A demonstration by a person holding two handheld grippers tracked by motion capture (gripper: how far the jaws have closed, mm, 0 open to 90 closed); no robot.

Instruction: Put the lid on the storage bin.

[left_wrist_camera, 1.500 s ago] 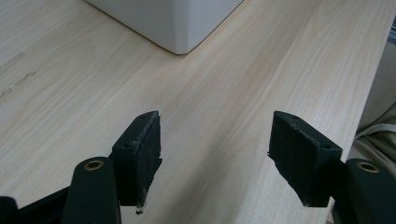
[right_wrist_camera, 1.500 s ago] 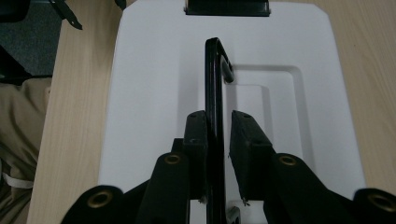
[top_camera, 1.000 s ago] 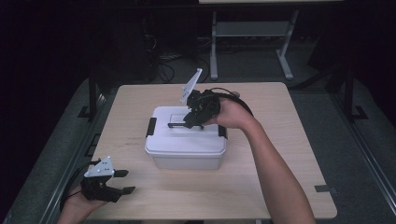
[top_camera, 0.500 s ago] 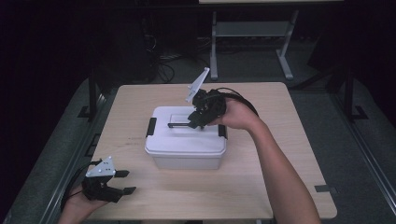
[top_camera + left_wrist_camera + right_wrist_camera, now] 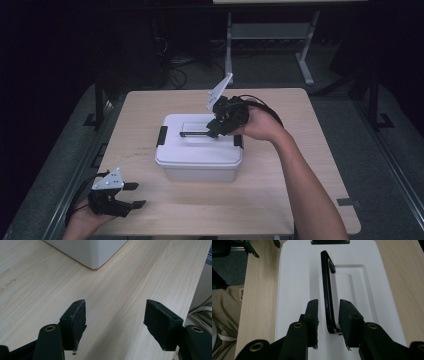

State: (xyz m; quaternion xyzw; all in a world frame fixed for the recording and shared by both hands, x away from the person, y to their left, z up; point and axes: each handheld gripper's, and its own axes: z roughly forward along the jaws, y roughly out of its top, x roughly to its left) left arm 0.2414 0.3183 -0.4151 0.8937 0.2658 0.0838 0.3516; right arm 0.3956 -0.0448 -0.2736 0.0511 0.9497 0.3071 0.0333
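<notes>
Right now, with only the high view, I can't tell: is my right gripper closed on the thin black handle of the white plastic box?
Observer: Not yet. The right gripper straddles the thin black handle, with a gap at each jaw.
Operator: And the left one?
Observer: The left gripper is wide open over the pale wooden table, holding nothing.
Operator: What's ahead of it?
Observer: A corner of the white plastic box.

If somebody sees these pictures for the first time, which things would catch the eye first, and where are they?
First, the white lidded box in the middle of the wooden table. Next, the right gripper above the lid: its jaws stand on both sides of the raised black handle, with small gaps. The left gripper rests wide open near the table's near left corner.
</notes>
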